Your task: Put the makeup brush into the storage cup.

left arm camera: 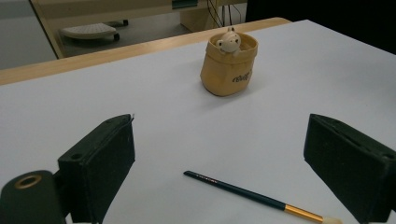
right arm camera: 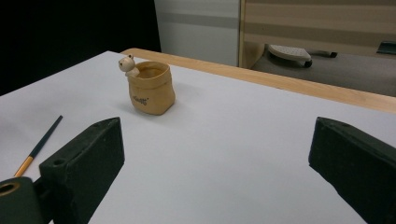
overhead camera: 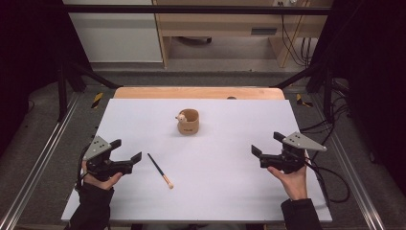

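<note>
A tan pot point(overhead camera: 188, 121) shaped like a small sack, with a little animal figure on its rim, stands upright mid-table; it also appears in the left gripper view point(left arm camera: 229, 65) and the right gripper view point(right arm camera: 151, 88). A thin dark-handled brush point(overhead camera: 160, 170) with a pale tip lies flat on the white sheet, just right of my left gripper point(overhead camera: 127, 151). That gripper point(left arm camera: 224, 163) is open and empty, with the brush point(left arm camera: 252, 197) lying ahead between its jaws. My right gripper point(overhead camera: 266, 143) hovers at the right side, open and empty point(right arm camera: 219, 163), and the brush point(right arm camera: 39, 143) lies far to its left.
The white sheet point(overhead camera: 225, 177) covers most of a wooden table whose far edge point(overhead camera: 198, 92) shows bare. Black frame bars and cables point(overhead camera: 321, 124) flank the table. A cabinet and floor lie beyond.
</note>
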The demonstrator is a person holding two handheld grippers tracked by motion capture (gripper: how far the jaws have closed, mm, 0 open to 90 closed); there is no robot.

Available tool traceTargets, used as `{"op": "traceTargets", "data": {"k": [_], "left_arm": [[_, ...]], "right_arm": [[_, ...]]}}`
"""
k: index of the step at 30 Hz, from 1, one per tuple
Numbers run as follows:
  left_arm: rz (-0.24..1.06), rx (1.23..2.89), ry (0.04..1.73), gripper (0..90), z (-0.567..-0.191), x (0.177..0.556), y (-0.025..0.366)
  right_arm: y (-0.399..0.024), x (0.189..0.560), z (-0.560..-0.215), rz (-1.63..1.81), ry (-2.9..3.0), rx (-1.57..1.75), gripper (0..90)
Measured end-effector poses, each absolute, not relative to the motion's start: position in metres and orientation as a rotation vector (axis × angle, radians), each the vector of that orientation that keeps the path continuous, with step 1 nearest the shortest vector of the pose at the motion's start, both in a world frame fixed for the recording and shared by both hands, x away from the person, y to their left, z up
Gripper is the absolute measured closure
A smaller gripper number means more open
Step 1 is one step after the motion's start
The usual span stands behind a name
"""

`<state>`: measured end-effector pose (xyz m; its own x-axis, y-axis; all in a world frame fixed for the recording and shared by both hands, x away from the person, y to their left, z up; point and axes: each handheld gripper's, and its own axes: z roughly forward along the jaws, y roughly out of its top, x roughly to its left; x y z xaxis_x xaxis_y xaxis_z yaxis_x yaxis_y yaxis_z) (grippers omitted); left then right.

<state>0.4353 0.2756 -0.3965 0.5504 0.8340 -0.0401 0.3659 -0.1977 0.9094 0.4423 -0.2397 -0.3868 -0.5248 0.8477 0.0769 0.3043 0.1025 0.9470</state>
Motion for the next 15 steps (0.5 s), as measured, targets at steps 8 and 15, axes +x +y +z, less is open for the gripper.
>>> {"op": "traceTargets", "data": {"k": [8, 15], "left_arm": [[0.571, 1.829, 1.005, 8.3, -0.406, 0.437, 0.262], [0.553, 1.880, 1.003, 8.3, -0.414, 0.439, 0.247]], "right_arm": [[-0.235, 0.443, -0.388, 1.413, 1.907, 1.111, 3.7], [-0.232, 0.442, -0.388, 1.412, 1.913, 1.105, 3.8]]}}
